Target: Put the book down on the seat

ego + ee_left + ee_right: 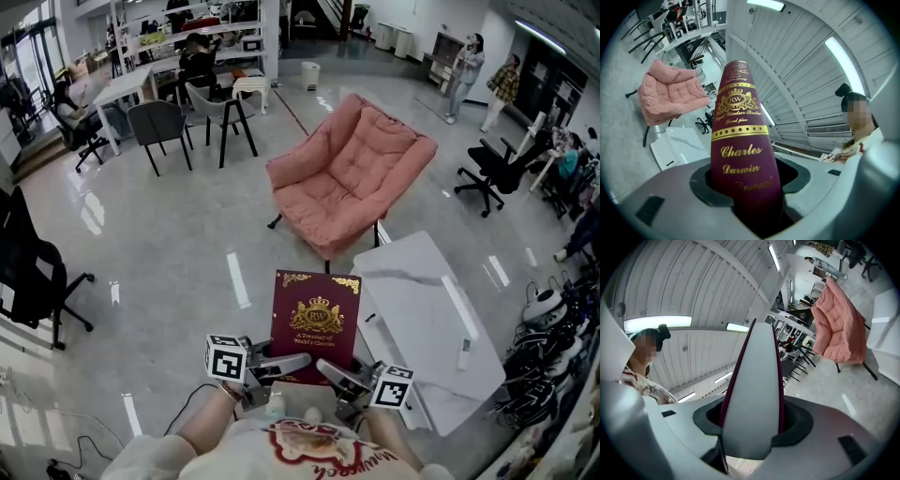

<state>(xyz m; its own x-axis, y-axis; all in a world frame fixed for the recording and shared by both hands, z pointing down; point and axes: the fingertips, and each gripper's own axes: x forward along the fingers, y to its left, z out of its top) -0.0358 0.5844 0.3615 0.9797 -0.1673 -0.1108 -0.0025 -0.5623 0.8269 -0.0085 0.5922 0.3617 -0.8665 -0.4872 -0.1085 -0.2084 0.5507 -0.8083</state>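
Pinching book between fingers of left gripper, right gripper.

Bare floor open ahead of me up to the pink chair, its wide seat free to reach from the front, white table close on my right beside the book I hold, black office chair well off to my left.
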